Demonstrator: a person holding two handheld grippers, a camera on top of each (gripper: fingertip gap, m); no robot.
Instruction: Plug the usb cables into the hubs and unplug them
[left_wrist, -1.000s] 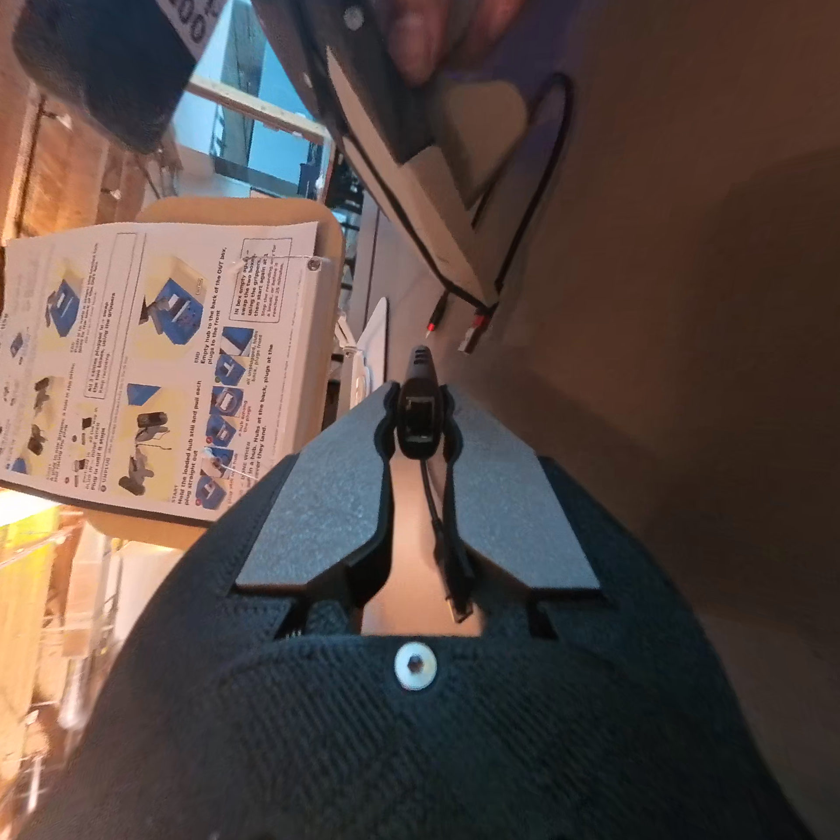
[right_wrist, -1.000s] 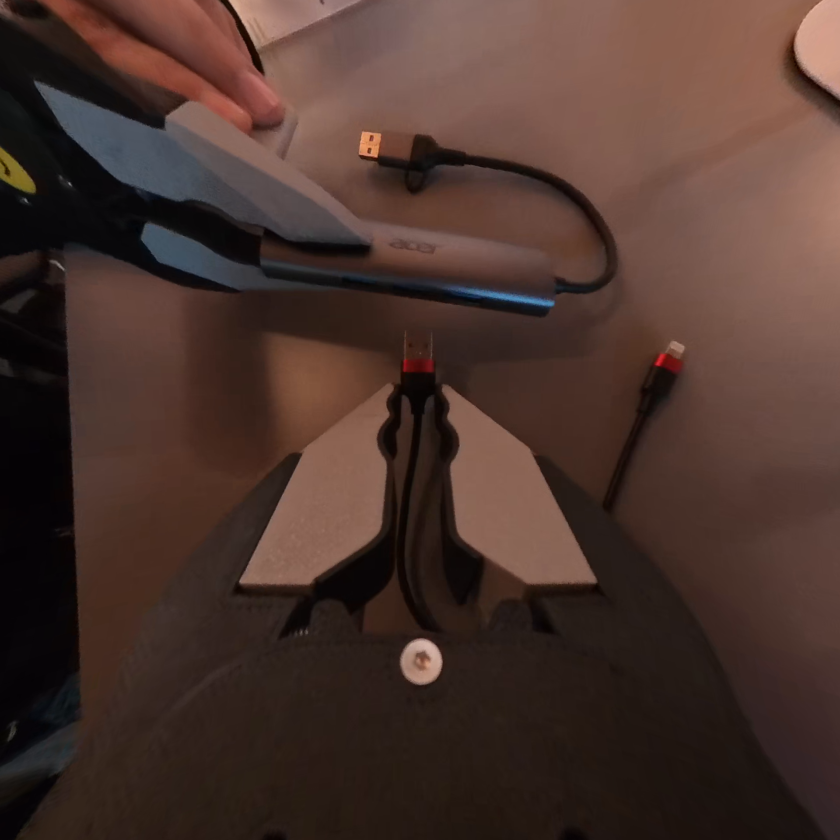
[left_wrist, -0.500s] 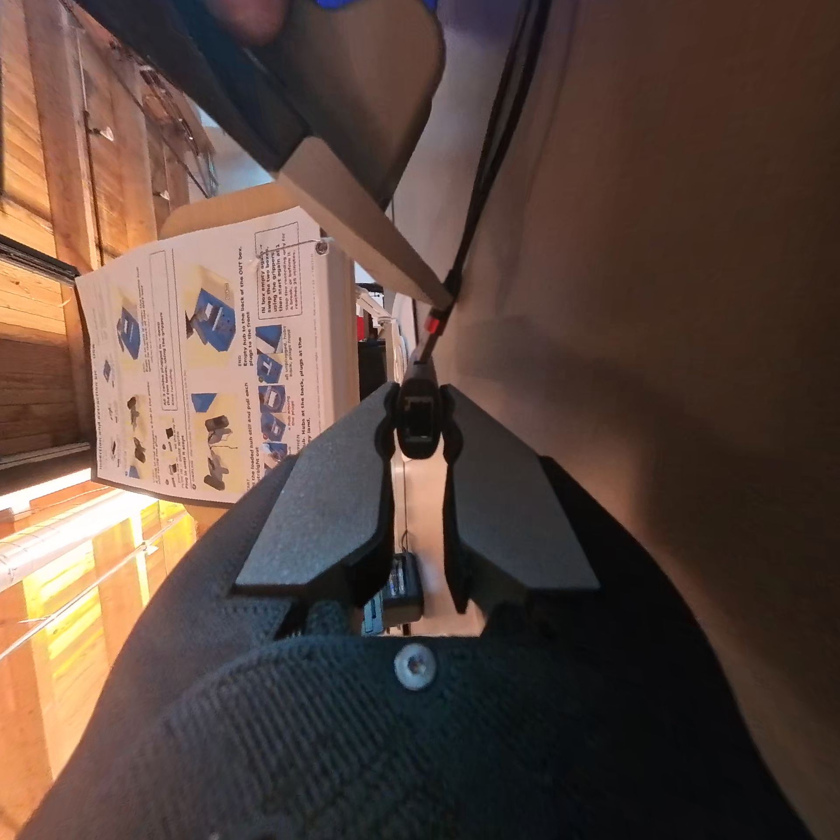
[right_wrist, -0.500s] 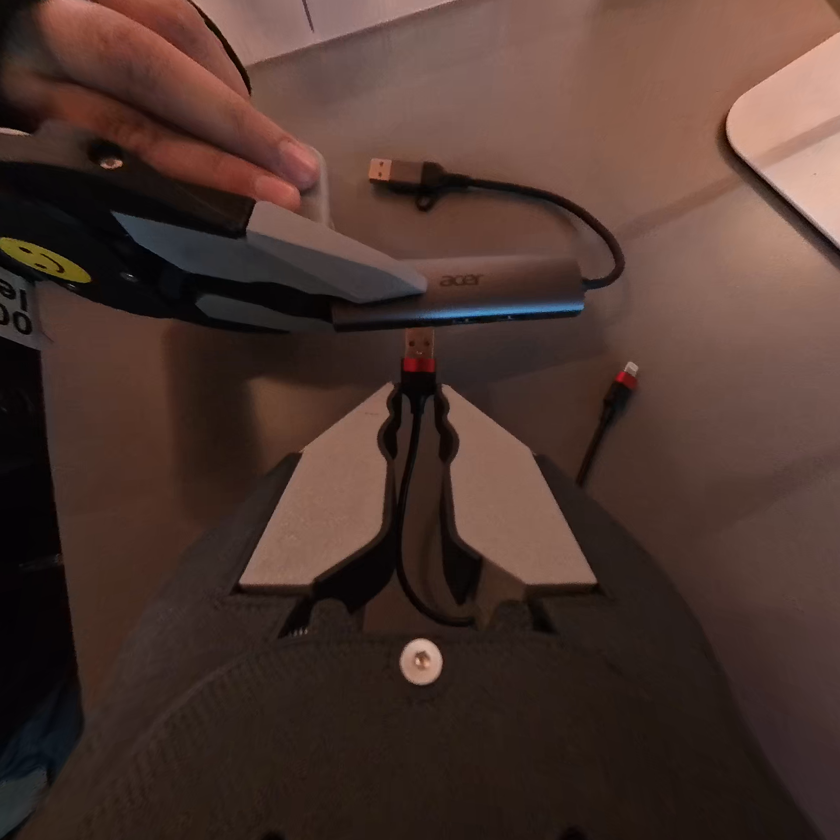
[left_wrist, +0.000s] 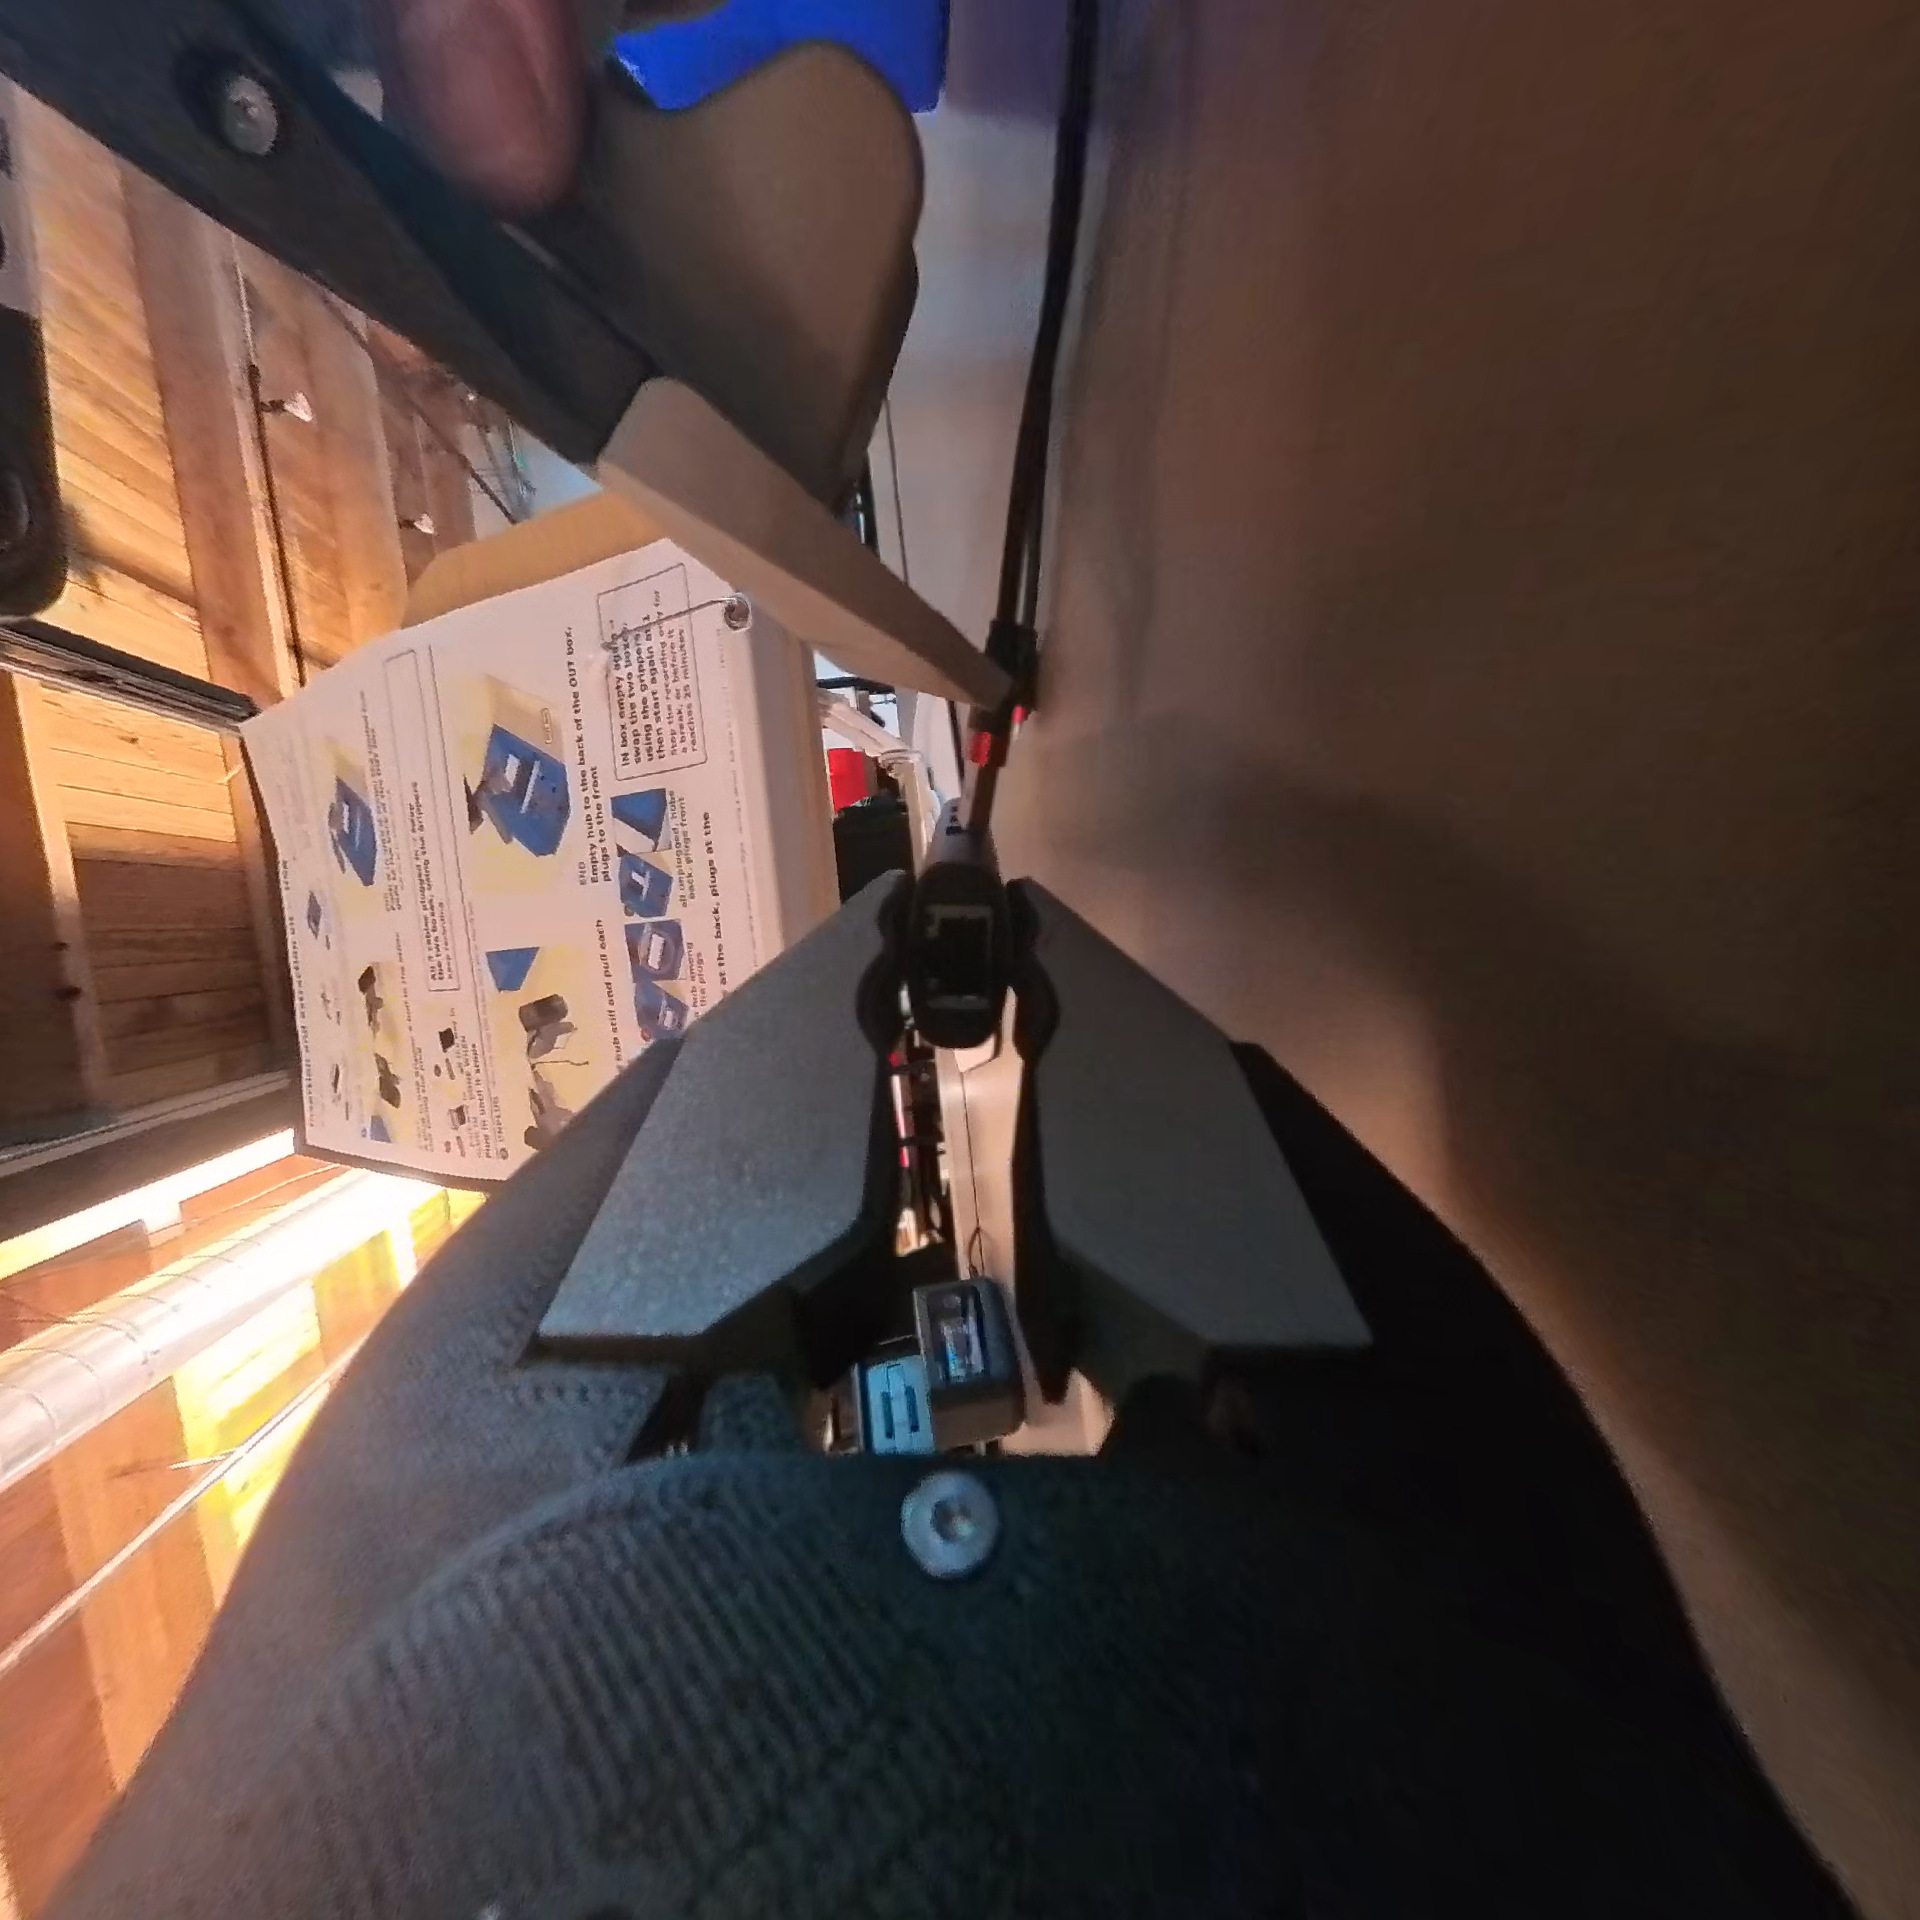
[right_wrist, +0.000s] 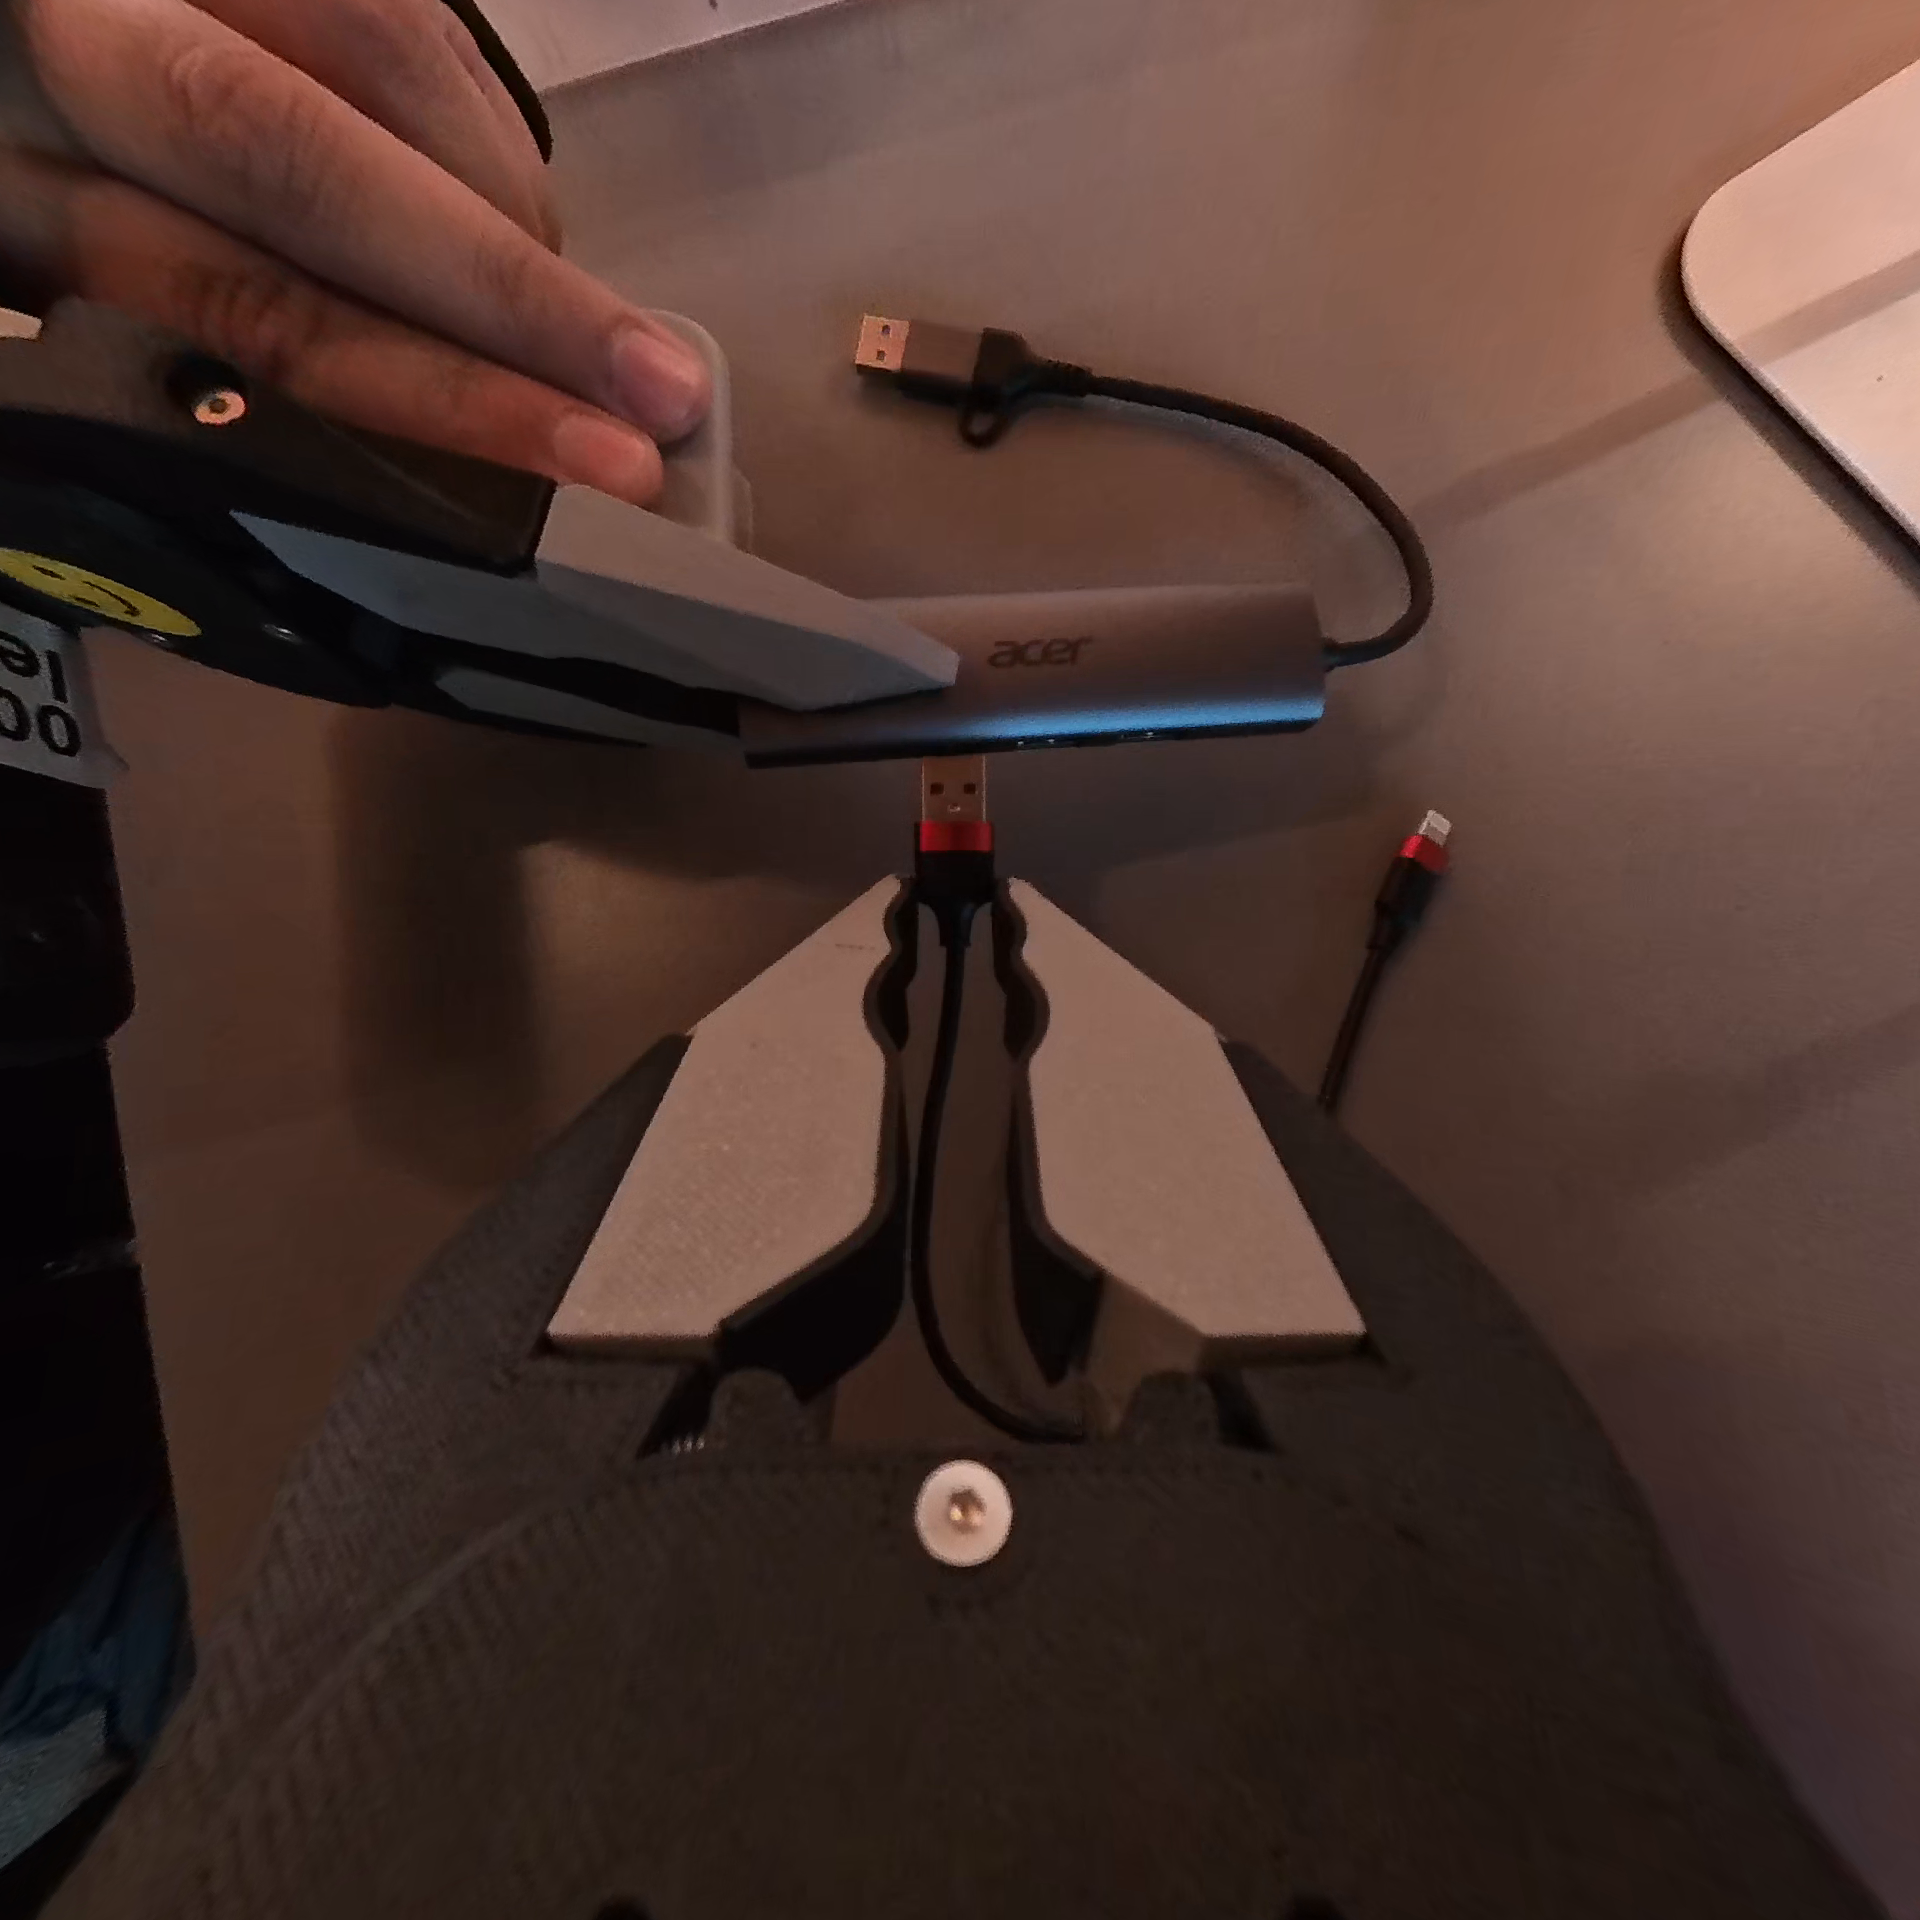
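In the right wrist view my right gripper (right_wrist: 954, 896) is shut on a red-collared USB plug (right_wrist: 954, 805), whose black cable runs back between the fingers. The plug's metal tip points at the port edge of a flat grey hub (right_wrist: 1132, 665) and reaches that edge; I cannot tell whether it is inside. My left gripper (right_wrist: 831, 691) comes in from the left, shut on the hub's left end and holding it above the table. In the left wrist view my left gripper (left_wrist: 954, 966) is shut on the hub (left_wrist: 954, 961), seen end-on, with the red plug (left_wrist: 987, 743) just beyond.
The hub's own black cable loops to a loose USB plug (right_wrist: 914, 348) on the grey table (right_wrist: 1558, 1351). The red cable's other end (right_wrist: 1418, 852) lies at the right. A white object (right_wrist: 1829, 343) sits at the far right. A printed instruction sheet (left_wrist: 499, 862) hangs at the left. My two grippers' fingertips are within a few centimetres of each other.
The hub and the red plug have come together: the gap between the plug tip and the hub's port edge has closed. Both grippers stayed shut.
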